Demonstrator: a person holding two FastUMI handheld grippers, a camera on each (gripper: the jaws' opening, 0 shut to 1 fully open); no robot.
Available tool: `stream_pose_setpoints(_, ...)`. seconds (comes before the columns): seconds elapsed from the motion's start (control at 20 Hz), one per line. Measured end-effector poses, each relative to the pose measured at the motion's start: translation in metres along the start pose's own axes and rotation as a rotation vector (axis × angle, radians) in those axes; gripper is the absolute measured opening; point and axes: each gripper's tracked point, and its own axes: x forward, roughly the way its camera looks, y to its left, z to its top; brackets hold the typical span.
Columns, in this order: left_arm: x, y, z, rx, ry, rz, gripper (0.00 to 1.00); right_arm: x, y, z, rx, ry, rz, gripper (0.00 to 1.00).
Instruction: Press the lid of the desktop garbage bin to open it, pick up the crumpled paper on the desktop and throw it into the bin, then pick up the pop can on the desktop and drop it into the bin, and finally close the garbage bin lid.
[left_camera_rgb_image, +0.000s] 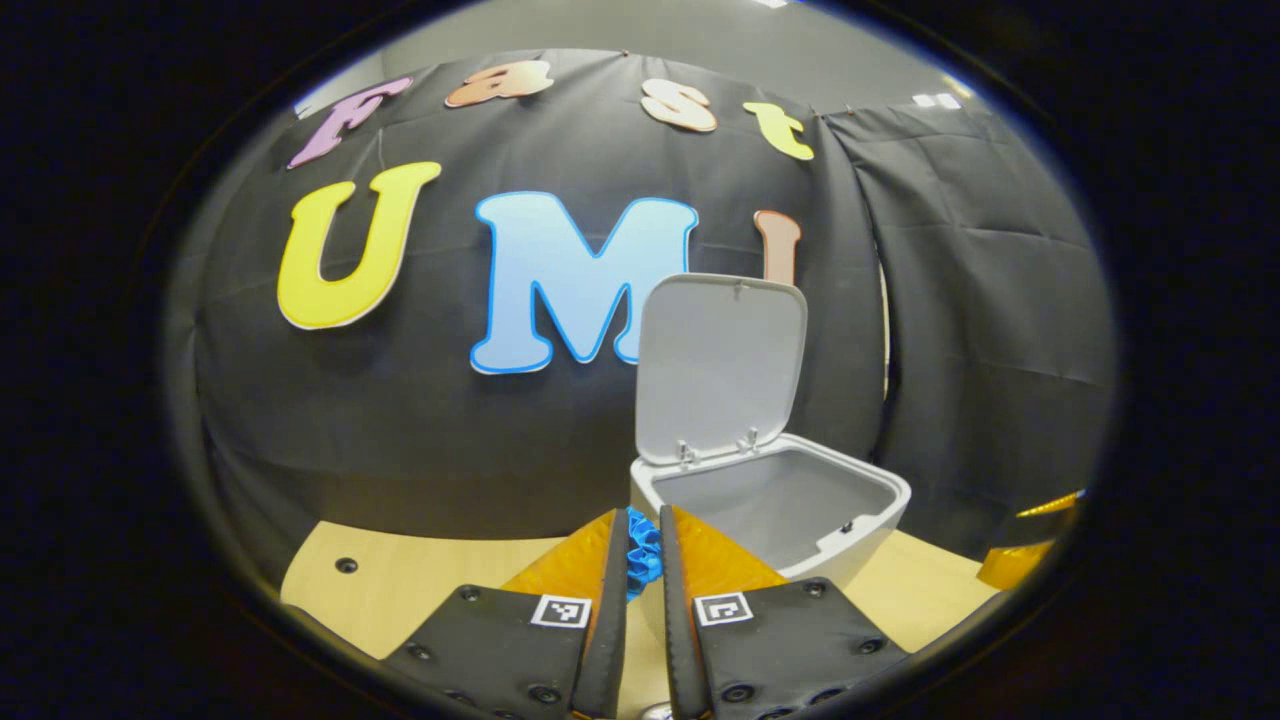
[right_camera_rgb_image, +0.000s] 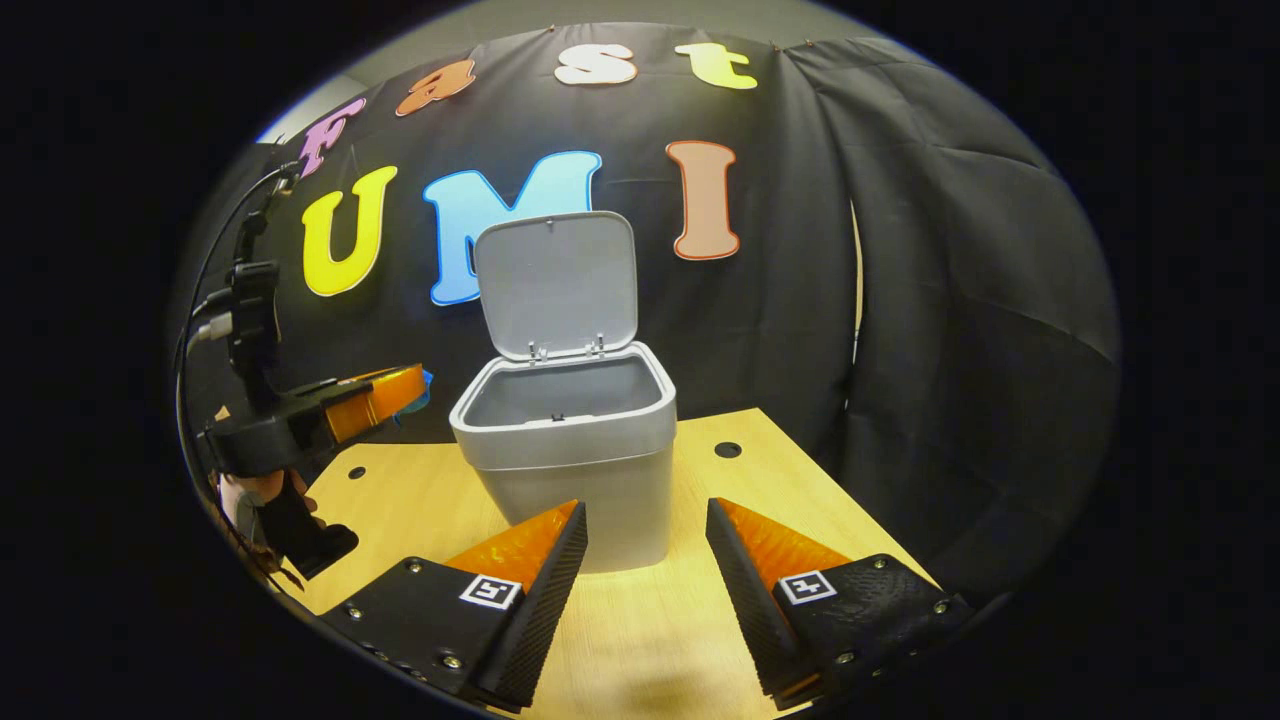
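I see one wooden worktop (right_camera_rgb_image: 640, 640) that carries everything, its back edge running against the black cloth wall (right_camera_rgb_image: 900, 300) and its right edge cut at an angle beside the cloth folds. I count three small round holes in its surface in the right gripper view, one behind the bin on the right and two toward the left edge.

One grey garbage bin (right_camera_rgb_image: 575, 480) stands near the middle of the worktop, close to the back edge. Its lid (right_camera_rgb_image: 556, 285) stands upright on two hinges at the rear rim, and what I see of the bin's inside is bare grey wall.

My right claw (right_camera_rgb_image: 645, 560) hangs low over the front of the worktop, fingers spread wide with nothing between them, the bin straight ahead and bare wood between.

My left claw (left_camera_rgb_image: 640, 560) is raised beside the bin's left side, level with its rim, fingers pressed on one piece of blue crumpled paper (left_camera_rgb_image: 643, 550). From the right gripper view the paper peeks out as a blue scrap at the fingertips, apart from the bin's rim. A hand (right_camera_rgb_image: 262, 500) grips the handle below.
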Motion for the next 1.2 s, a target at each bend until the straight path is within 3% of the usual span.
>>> stream_pose_setpoints(0.6,0.043,-0.065,0.016,0.020,-0.020,-0.085,0.24,-0.001,-0.035,0.004,0.030,-0.014,-0.061,0.78)
stream_pose_setpoints(0.65,0.046,-0.067,0.015,0.022,-0.021,-0.089,0.27,-0.001,-0.038,0.004,0.033,-0.013,-0.067,0.78)
stream_pose_setpoints(0.75,0.050,-0.070,0.014,0.019,-0.019,-0.102,0.57,-0.001,-0.041,0.003,0.037,-0.010,-0.077,0.78)
stream_pose_setpoints(0.8,0.051,-0.070,0.014,0.020,-0.019,-0.103,0.51,0.000,-0.043,0.003,0.037,-0.009,-0.082,0.78)
stream_pose_setpoints(0.9,0.052,-0.068,0.013,0.019,-0.022,-0.103,0.54,0.000,-0.044,0.003,0.041,-0.009,-0.087,0.78)
stream_pose_setpoints(1.0,0.053,-0.068,0.012,0.018,-0.018,-0.105,0.73,0.002,-0.042,0.002,0.041,-0.008,-0.084,0.78)
stream_pose_setpoints(1.2,0.049,-0.058,0.013,0.005,-0.025,-0.089,0.73,0.005,-0.030,0.004,0.031,-0.006,-0.061,0.78)
